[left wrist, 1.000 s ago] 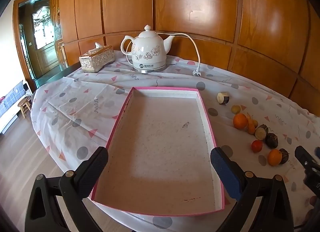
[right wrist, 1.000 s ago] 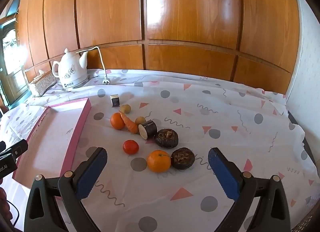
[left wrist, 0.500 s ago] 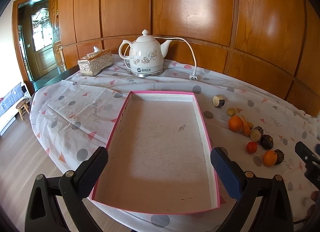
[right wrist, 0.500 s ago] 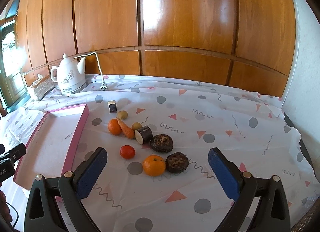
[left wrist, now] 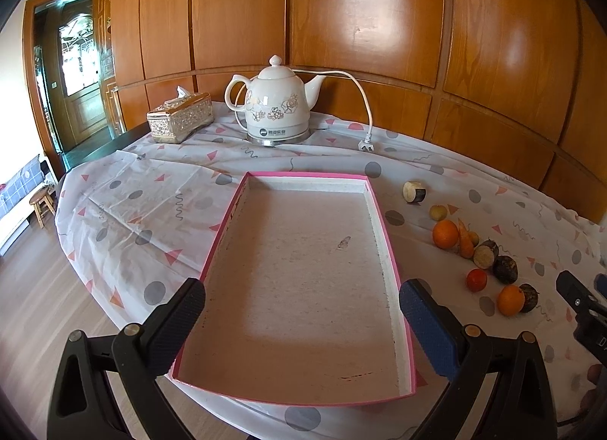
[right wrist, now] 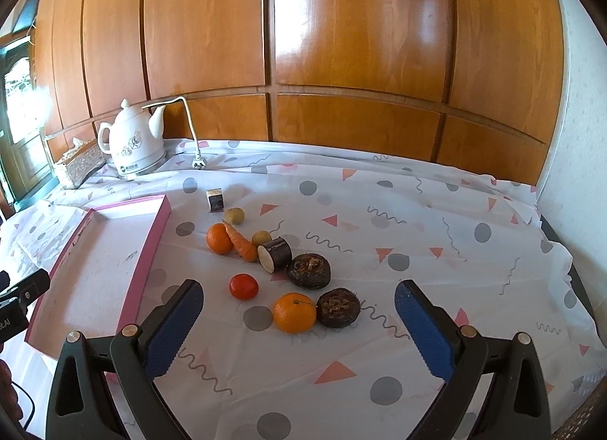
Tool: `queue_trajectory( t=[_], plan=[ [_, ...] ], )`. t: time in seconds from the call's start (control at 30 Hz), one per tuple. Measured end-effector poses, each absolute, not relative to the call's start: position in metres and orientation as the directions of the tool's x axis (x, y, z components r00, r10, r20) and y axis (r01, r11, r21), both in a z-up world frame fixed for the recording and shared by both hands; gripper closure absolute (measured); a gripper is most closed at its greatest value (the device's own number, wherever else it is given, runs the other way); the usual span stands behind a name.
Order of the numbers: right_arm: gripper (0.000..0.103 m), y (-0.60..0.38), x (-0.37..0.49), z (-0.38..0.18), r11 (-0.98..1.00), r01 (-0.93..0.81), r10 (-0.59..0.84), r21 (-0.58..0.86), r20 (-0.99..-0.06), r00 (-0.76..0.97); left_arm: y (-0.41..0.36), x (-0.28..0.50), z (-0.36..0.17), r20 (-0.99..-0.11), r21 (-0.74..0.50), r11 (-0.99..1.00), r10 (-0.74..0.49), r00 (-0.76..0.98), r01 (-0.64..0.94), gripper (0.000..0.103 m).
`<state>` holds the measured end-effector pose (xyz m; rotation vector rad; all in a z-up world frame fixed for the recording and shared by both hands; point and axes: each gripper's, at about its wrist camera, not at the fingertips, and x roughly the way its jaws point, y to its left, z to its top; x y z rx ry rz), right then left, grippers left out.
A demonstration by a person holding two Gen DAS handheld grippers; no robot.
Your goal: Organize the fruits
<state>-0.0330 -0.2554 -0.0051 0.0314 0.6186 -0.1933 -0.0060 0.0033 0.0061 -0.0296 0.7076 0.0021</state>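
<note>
Fruits on the table, both tongs spread and empty.
I see two oranges, a red tomato and dark round fruits lying right of the pink tray, near my right tongs.

In my left view, my right tool is cut off by the right edge; its jaws are out of frame. In my right view, my left tool is cut by the left edge in the same way. The tissue box is partly hidden behind the kettle. The kettle label is too small to read. The small yellowish fruit sits partly behind the carrot.
</note>
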Motion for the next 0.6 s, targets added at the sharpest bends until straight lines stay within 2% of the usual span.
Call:
queue_trajectory(
  t=[0.6],
  plan=[
    [0.000, -0.2635, -0.0298, -0.0061, 0.979, 0.204, -0.179, -0.024, -0.587, 0.790, -0.0005, -0.0031, 0.0030, -0.656, -0.016, 1.000, -0.010, 0.755, -0.001, 0.000]
  ],
)
